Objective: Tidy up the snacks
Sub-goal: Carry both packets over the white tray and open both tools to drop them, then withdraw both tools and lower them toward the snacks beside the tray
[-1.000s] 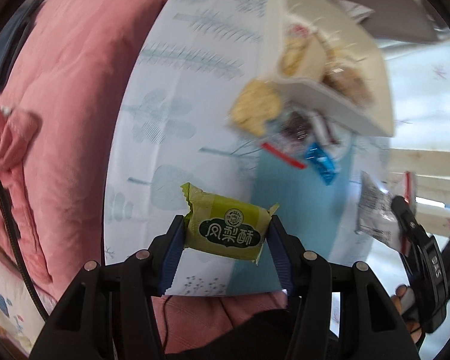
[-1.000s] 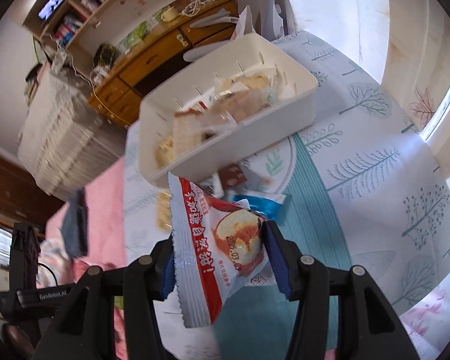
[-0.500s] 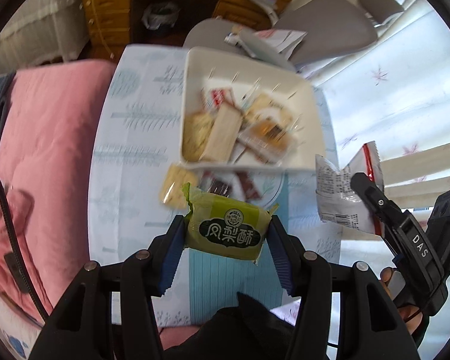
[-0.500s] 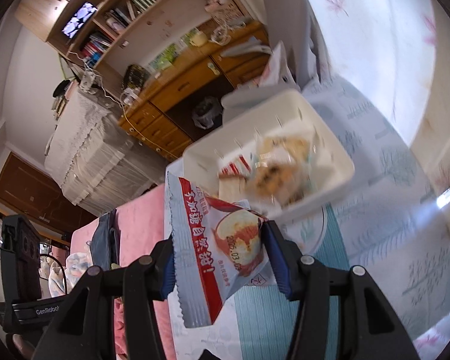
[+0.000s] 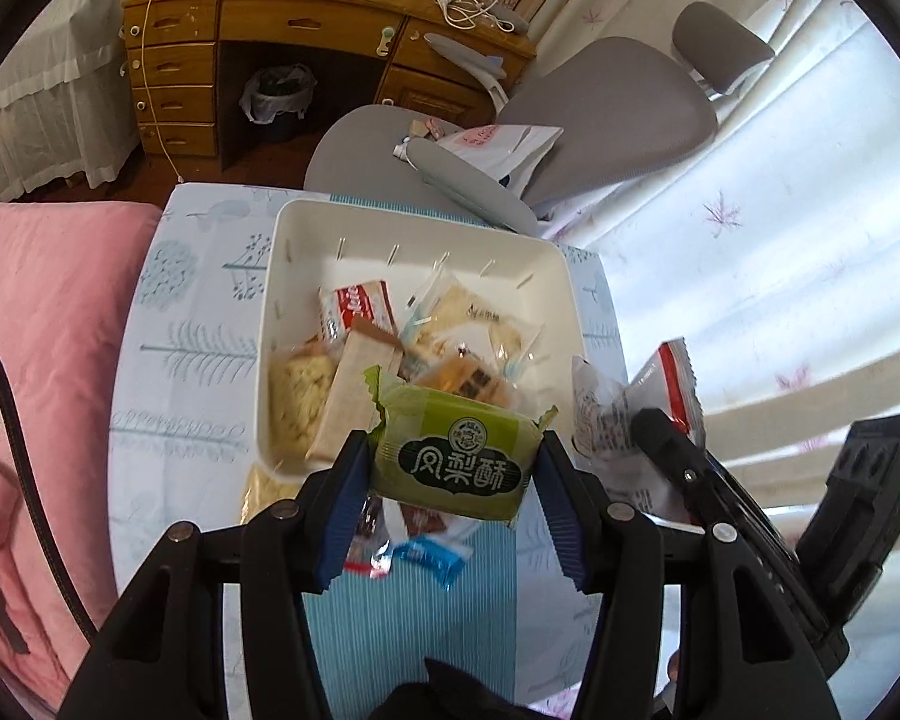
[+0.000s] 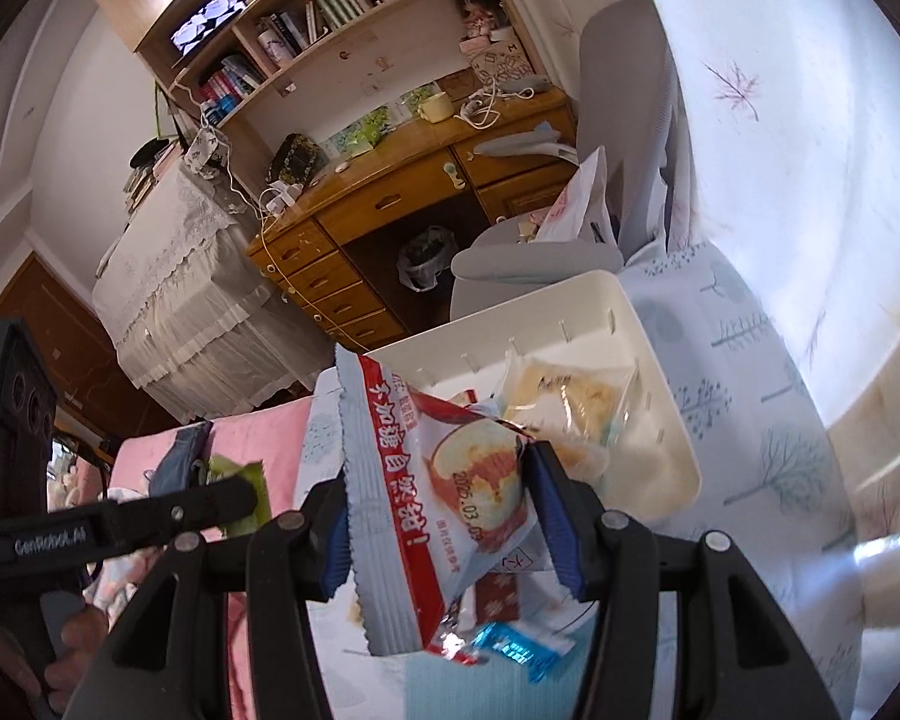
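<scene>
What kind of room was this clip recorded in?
Most likely a bedroom or study at home: a wooden desk with drawers, a bookshelf full of books, a grey office chair, and pink bedding beside the small cloth-covered table.

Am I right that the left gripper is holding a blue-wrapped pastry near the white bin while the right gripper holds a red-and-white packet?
Not quite: the wrapper is green, not blue. The left wrist view shows the left gripper clamped on a green-wrapped pastry at the near edge of the white bin. The rest holds: the right gripper grips a red-and-white packet.
</scene>
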`<action>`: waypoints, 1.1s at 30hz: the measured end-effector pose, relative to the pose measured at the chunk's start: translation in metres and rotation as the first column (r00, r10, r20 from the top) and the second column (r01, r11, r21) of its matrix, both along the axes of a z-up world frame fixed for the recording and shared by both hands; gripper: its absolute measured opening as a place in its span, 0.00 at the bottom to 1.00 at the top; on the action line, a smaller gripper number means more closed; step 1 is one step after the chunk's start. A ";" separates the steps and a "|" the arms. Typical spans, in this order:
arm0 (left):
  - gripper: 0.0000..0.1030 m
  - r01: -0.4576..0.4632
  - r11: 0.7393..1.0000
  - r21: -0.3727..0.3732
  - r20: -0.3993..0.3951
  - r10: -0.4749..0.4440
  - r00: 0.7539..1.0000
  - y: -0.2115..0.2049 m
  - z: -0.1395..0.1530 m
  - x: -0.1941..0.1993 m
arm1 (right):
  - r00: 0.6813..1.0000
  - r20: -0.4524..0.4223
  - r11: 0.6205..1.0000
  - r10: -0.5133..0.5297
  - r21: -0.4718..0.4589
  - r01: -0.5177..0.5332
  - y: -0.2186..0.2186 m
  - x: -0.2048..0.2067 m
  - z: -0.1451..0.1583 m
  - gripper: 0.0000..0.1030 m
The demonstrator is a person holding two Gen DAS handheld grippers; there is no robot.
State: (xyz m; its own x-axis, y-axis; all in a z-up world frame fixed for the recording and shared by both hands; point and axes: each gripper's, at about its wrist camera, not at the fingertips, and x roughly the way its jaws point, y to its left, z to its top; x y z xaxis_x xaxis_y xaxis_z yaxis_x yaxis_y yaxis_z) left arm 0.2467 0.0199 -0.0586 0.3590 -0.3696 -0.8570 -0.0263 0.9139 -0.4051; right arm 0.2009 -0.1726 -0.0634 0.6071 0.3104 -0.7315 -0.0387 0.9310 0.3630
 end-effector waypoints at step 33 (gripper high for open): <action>0.77 -0.175 0.975 0.139 -0.160 0.197 0.967 -0.016 -0.070 -0.011 | 0.966 -0.260 0.995 0.014 0.096 0.011 -0.041 0.019 -0.070 0.82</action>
State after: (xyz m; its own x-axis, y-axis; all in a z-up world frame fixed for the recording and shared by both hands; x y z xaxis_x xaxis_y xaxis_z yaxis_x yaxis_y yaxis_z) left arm 0.2361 0.0042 -0.1282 0.2548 -0.1980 -0.9465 -0.2600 0.9287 -0.2643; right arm 0.2201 -0.2139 -0.1334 0.3996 0.3875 -0.8308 0.0670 0.8915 0.4481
